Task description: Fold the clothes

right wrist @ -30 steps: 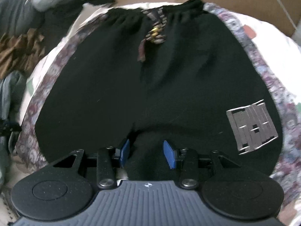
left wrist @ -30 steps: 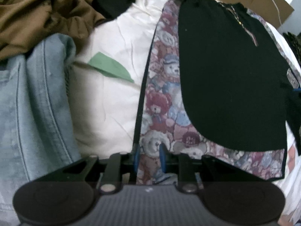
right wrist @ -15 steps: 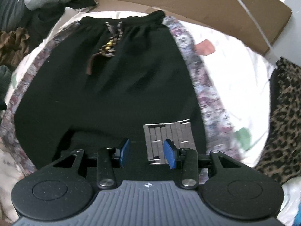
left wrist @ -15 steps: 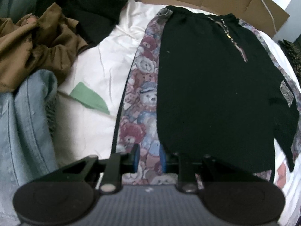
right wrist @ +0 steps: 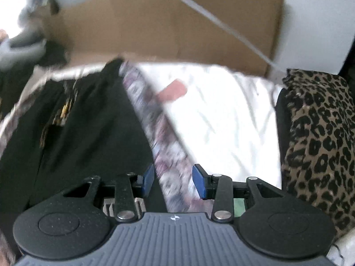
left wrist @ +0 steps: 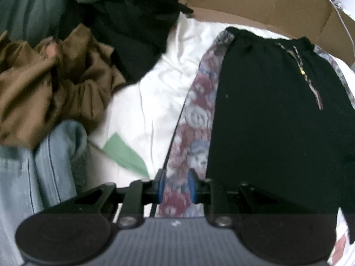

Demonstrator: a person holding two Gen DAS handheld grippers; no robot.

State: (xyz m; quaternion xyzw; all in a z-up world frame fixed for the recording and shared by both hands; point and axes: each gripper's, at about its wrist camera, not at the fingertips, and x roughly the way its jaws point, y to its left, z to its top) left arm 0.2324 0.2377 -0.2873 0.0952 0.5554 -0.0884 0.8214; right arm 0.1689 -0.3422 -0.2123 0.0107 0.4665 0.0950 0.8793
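Left gripper (left wrist: pixel 175 186): black frame, blue pads, jaws narrowly parted. The bear-print side stripe of the black drawstring trousers (left wrist: pixel 277 115) runs between the pads; whether they pinch the cloth or hover over it cannot be told, view blurred. The black body of the trousers lies flat just right of the fingers and stretches away to the waistband and its patterned drawstring (left wrist: pixel 308 77) at the far end. Left of the fingers: white bed sheet (left wrist: pixel 155 84) with a green patch (left wrist: pixel 124 153) printed on it. Further left, pale blue denim garment (left wrist: pixel 28 177), crumpled; beyond it a bunched brown garment (left wrist: pixel 55 84), then a dark heap (left wrist: pixel 137 33). Farthest, a flattened brown cardboard sheet (left wrist: pixel 255 2) stands along the back edge.

Right gripper (right wrist: pixel 173 179): blue pads moderately apart, nothing clamped. The opposite patterned stripe of the trousers (right wrist: pixel 84 133) lies under the gap, heavily smeared. Black cloth to the left of the fingers, white sheet (right wrist: pixel 221 122) to the right. Far right, a leopard-print fabric (right wrist: pixel 317 137) in a pile. Ahead on the sheet, a pinkish patch (right wrist: pixel 173 90), blurred. Beyond, the cardboard (right wrist: pixel 166 26) with a white cable (right wrist: pixel 221 24) slanting across it.
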